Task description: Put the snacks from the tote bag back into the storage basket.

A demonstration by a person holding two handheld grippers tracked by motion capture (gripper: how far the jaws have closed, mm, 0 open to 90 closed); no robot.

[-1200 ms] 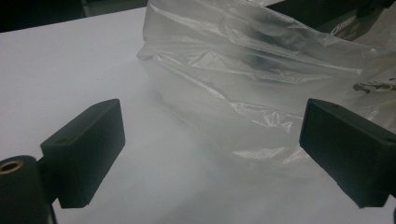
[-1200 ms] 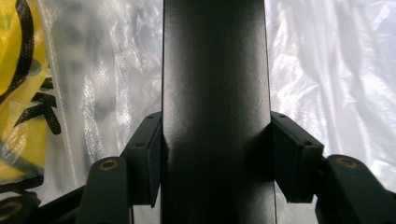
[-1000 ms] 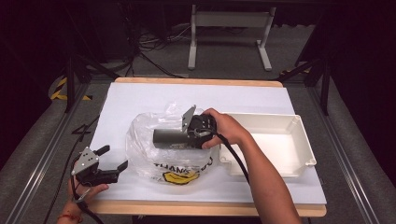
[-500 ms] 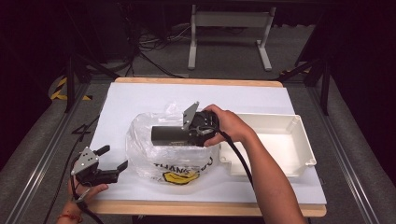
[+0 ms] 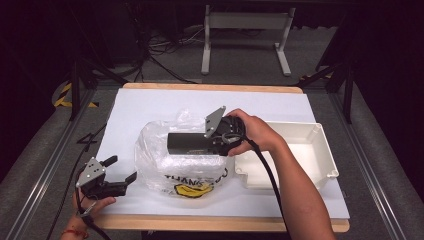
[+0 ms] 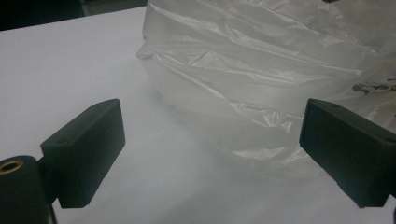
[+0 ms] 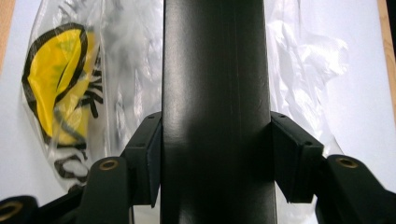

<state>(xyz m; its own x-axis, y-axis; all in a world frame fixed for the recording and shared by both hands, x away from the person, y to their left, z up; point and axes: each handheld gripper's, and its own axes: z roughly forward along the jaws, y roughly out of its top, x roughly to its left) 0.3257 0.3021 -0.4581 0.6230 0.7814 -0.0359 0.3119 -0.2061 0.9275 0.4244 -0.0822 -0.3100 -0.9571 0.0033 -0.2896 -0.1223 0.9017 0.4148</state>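
Observation:
A clear plastic bag with a yellow smiley and black lettering lies crumpled mid-table. My right gripper is shut on a long black box, held level just above the bag. In the right gripper view the black box stands between both jaws, with the bag behind it. My left gripper rests open near the front left edge of the table, aimed at the bag. The left gripper view has the bag lying ahead of the spread jaws, with nothing between them.
A white plastic tray sits at the right of the white table top, beside the right hand. The wooden table edge runs along the front. Cables and a metal stand lie on the floor beyond the table.
The right gripper with the black box has shifted slightly over the bag. The left gripper has stayed still.

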